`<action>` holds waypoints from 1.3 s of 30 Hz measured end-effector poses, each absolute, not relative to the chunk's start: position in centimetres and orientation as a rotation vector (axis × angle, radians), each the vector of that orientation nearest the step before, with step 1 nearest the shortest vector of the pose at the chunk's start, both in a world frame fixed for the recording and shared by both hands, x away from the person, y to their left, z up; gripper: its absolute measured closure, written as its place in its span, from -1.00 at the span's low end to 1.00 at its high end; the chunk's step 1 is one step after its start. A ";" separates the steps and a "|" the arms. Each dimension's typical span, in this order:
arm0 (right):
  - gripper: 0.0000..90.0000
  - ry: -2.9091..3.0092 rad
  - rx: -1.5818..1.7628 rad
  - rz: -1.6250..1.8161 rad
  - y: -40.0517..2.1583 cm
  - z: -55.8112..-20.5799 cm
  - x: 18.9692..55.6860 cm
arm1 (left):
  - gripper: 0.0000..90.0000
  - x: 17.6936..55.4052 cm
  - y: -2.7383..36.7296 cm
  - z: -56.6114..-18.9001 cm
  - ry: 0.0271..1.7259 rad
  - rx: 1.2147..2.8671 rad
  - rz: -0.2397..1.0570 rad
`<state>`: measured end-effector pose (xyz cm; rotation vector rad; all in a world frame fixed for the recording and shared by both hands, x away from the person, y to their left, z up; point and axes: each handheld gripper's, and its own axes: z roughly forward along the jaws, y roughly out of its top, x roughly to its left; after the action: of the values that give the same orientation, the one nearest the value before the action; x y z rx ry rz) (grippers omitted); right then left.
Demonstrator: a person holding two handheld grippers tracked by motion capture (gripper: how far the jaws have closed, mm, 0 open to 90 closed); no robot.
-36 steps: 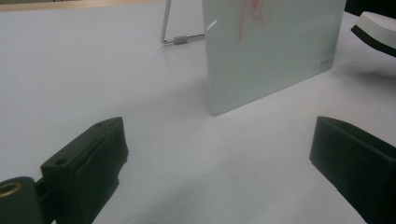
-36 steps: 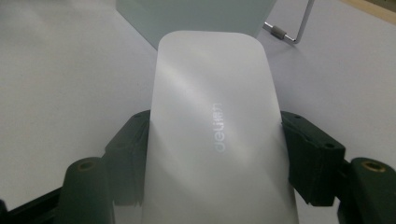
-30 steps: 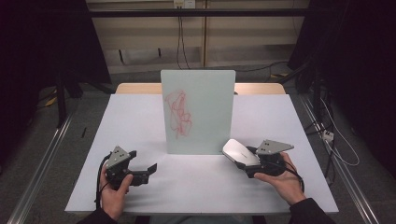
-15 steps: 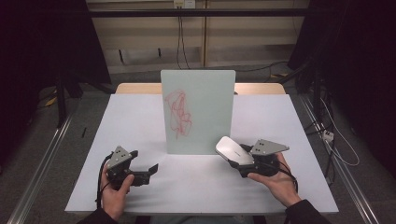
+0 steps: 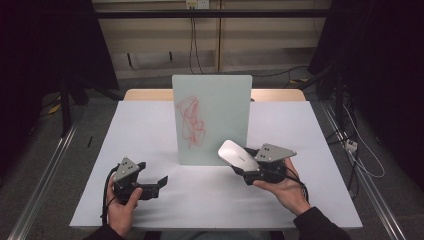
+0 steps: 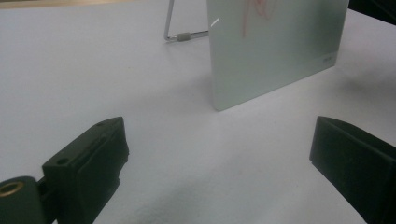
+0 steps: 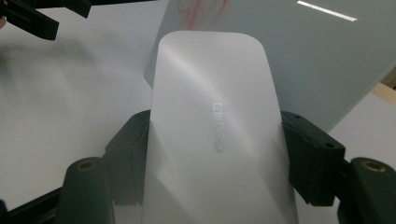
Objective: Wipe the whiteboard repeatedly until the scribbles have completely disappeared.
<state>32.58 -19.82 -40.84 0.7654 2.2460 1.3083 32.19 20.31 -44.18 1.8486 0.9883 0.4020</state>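
Note:
A pale glass board (image 5: 212, 120) with a red scribble (image 5: 192, 121) stands upright in the middle of the white table (image 5: 150, 125). My right gripper (image 5: 243, 166) is shut on a white eraser (image 5: 237, 154), held just in front of the board's lower right part. In the right gripper view the white eraser (image 7: 215, 135) sits between the two black jaws, with the board (image 7: 303, 60) close behind it. My left gripper (image 5: 156, 185) stands open near the table's front left, nothing between its jaws. The left gripper view has the board (image 6: 275, 51) ahead and to the right.
A wire stand (image 6: 180, 35) props the board from behind. A wooden strip (image 5: 277, 95) runs along the table's far edge. Cables (image 5: 350, 145) lie on the floor to the right. Metal rails (image 5: 40, 190) run along the floor at the left.
My right gripper has carried the eraser left and forward, closer to the board's lower right part. The left gripper has stayed near the front left.

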 end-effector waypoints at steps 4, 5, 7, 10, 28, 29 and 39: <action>-0.31 2.233 0.730 1.315 -18.6 -40.3 33.3 | -0.91 32.2 20.3 -44.2 0.984 1.851 0.403; -0.31 2.233 0.730 1.315 -18.6 -40.3 33.3 | -0.91 32.2 20.2 -44.2 0.979 1.857 0.405; -0.31 2.232 0.711 1.310 -18.2 -40.1 33.4 | -0.91 32.2 20.2 -44.2 0.977 1.855 0.400; -0.31 2.220 0.686 1.307 -17.5 -39.9 33.8 | -0.91 32.3 20.3 -44.2 0.985 1.852 0.398; -0.31 2.134 0.521 1.236 -14.2 -37.9 34.7 | -0.91 32.2 20.1 -44.0 0.970 1.857 0.401; -0.31 2.134 0.521 1.236 -14.2 -37.9 34.7 | -0.91 32.2 20.1 -44.0 0.970 1.857 0.402; -0.31 2.071 0.446 1.172 -12.4 -36.6 36.0 | -0.91 32.2 20.1 -44.0 0.973 1.855 0.400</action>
<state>36.04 -12.38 -36.58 0.4460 2.0714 1.1720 32.21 20.08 -44.00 1.8553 0.9726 0.4005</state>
